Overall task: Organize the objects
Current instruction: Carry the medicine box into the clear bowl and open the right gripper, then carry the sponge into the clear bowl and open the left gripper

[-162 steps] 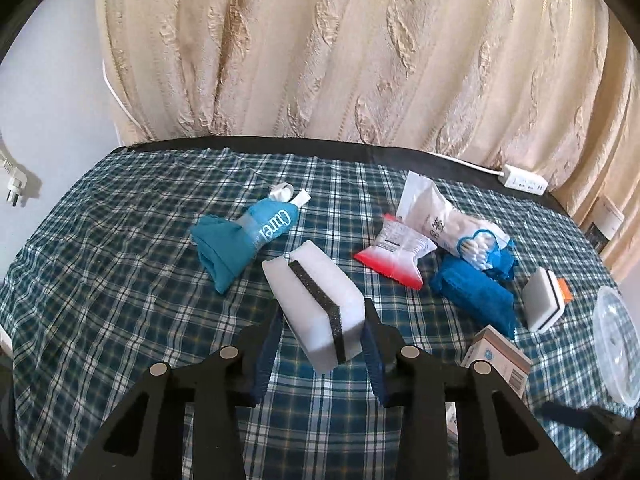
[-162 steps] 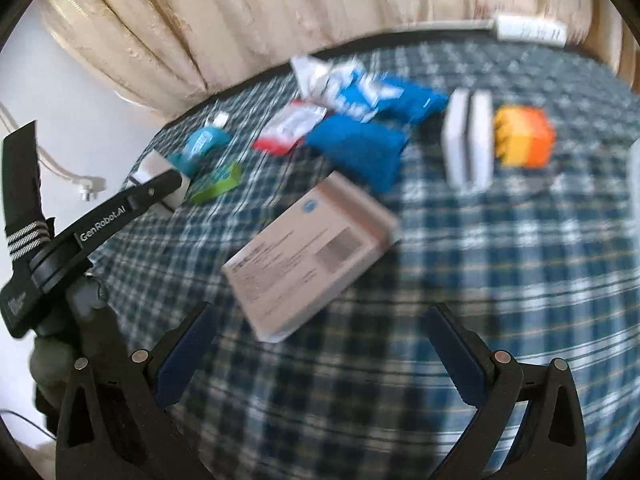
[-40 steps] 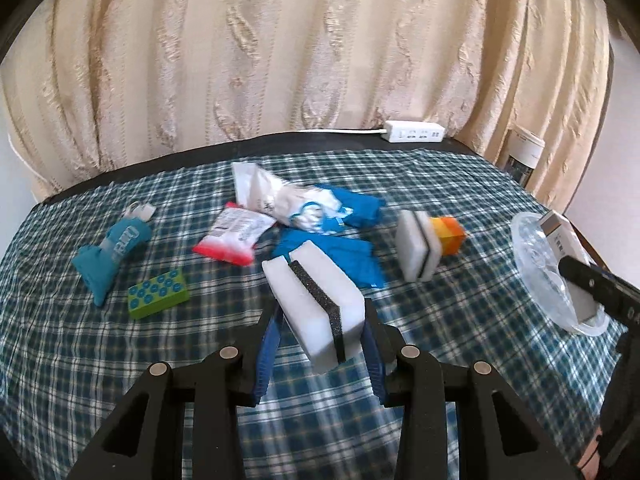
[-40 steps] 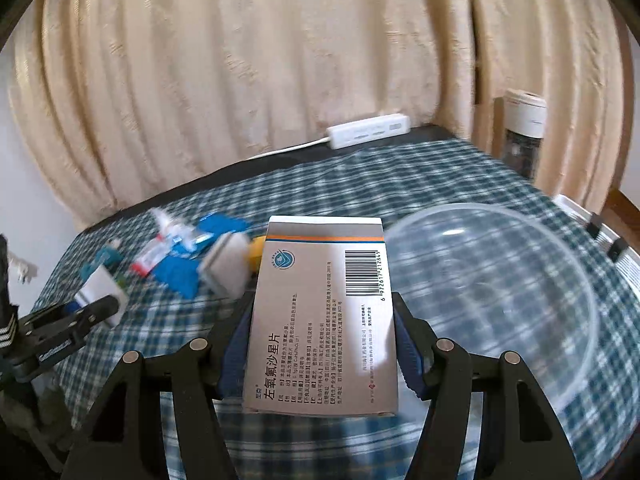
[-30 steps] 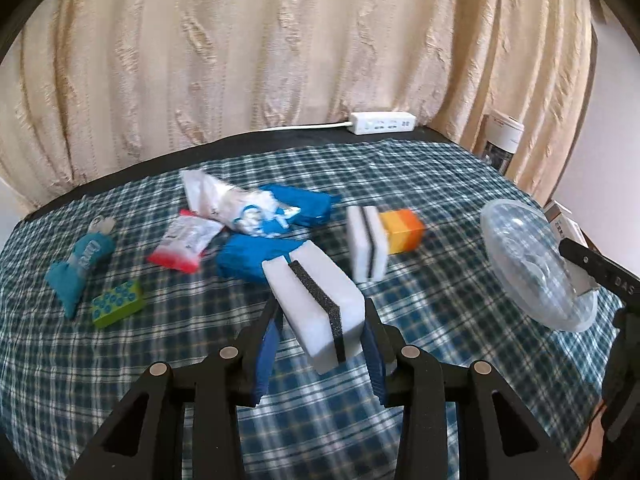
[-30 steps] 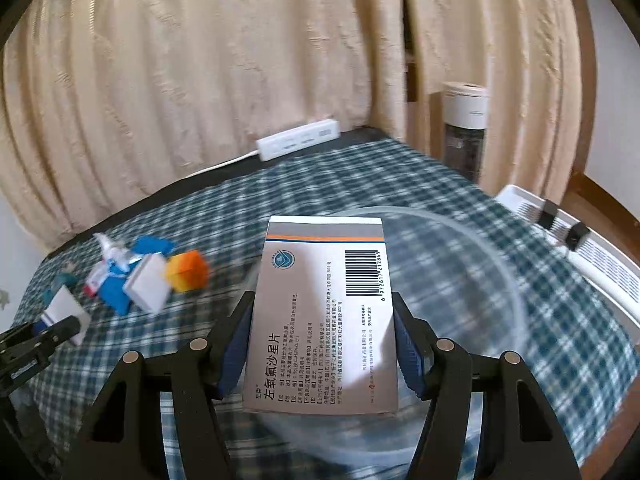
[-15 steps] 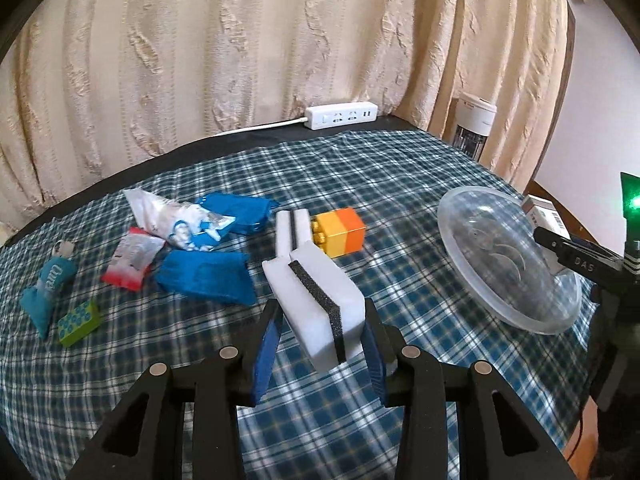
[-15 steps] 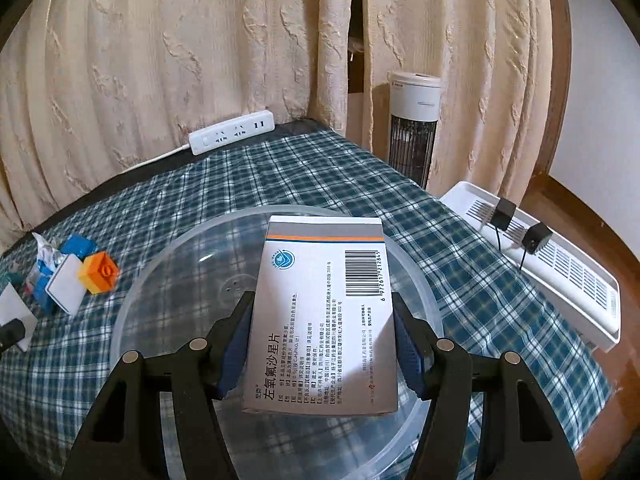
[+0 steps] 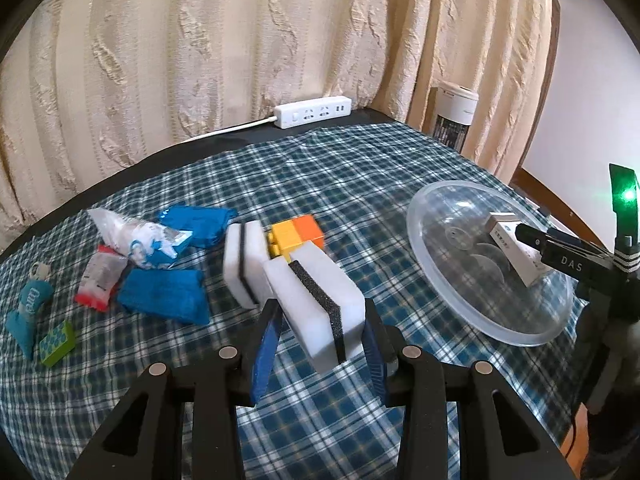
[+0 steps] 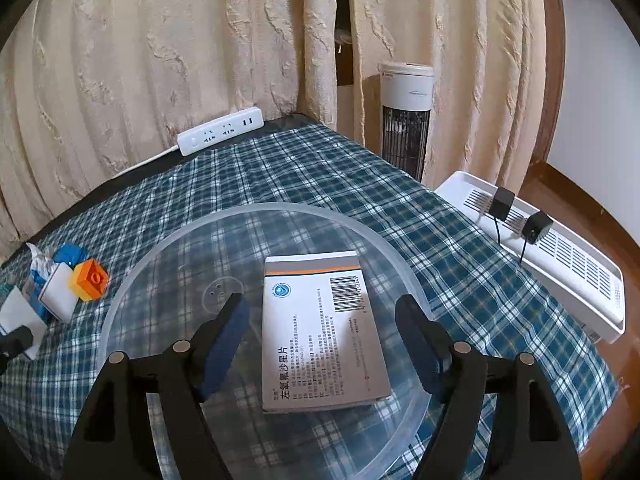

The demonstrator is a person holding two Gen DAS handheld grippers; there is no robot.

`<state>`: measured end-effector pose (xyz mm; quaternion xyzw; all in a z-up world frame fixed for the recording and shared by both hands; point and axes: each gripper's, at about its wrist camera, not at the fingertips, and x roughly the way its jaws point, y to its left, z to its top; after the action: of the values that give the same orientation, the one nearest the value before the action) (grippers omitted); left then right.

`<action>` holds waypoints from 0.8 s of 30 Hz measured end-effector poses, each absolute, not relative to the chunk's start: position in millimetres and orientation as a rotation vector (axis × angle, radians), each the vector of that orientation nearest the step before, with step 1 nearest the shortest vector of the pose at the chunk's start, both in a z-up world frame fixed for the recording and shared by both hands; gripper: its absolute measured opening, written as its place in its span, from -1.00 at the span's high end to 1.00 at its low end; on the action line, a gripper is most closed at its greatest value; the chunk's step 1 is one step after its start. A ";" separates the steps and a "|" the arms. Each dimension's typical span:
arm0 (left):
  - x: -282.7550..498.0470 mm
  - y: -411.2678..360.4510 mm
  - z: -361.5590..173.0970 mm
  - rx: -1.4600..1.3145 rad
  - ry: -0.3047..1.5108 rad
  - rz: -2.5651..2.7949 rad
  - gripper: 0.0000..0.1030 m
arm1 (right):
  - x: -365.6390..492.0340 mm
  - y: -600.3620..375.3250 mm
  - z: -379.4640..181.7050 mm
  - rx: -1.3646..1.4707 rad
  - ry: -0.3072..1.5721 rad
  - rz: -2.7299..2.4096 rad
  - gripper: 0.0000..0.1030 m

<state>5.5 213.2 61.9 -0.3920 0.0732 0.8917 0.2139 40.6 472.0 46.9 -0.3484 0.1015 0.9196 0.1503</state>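
Note:
My left gripper (image 9: 318, 344) is shut on a white sponge with a black stripe (image 9: 320, 304), held above the checked cloth. A clear plastic bowl (image 9: 440, 264) sits to its right. In the right wrist view my right gripper (image 10: 324, 344) hangs over that clear bowl (image 10: 160, 256), its jaws opening. The white medicine box (image 10: 320, 332) lies in the bowl between the fingers, and neither pad touches it. The same medicine box (image 9: 514, 250) shows in the left wrist view, by the right gripper's finger (image 9: 560, 256).
On the cloth left of the bowl lie a second sponge (image 9: 244, 264), an orange-yellow brick (image 9: 298, 236), blue cloths (image 9: 164, 294), sachets (image 9: 132, 236), a tube (image 9: 30, 306) and a green block (image 9: 58, 342). A power strip (image 9: 312, 116) lies at the back. A heater (image 10: 528, 248) stands beyond the table's right edge.
The right gripper's jaws have spread and let go of the medicine box, which now rests in the bowl. The left gripper has carried its sponge rightward, closer to the bowl.

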 end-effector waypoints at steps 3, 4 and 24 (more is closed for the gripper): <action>4.7 222.7 62.9 -1.080 0.209 2.451 0.18 | 45.2 470.3 50.5 -0.974 0.312 2.661 -0.49; 4.9 225.2 63.2 -1.077 0.210 2.446 0.18 | 46.1 469.6 51.5 -0.966 0.320 2.665 -0.49; 2.0 305.2 67.7 -1.038 0.233 2.219 -0.23 | 62.4 477.6 53.9 -0.899 0.443 2.683 -0.49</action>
<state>2.0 305.2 67.7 -0.3977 0.0891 0.8499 0.3339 62.4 477.6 53.9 -0.3107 0.1530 0.9279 0.1382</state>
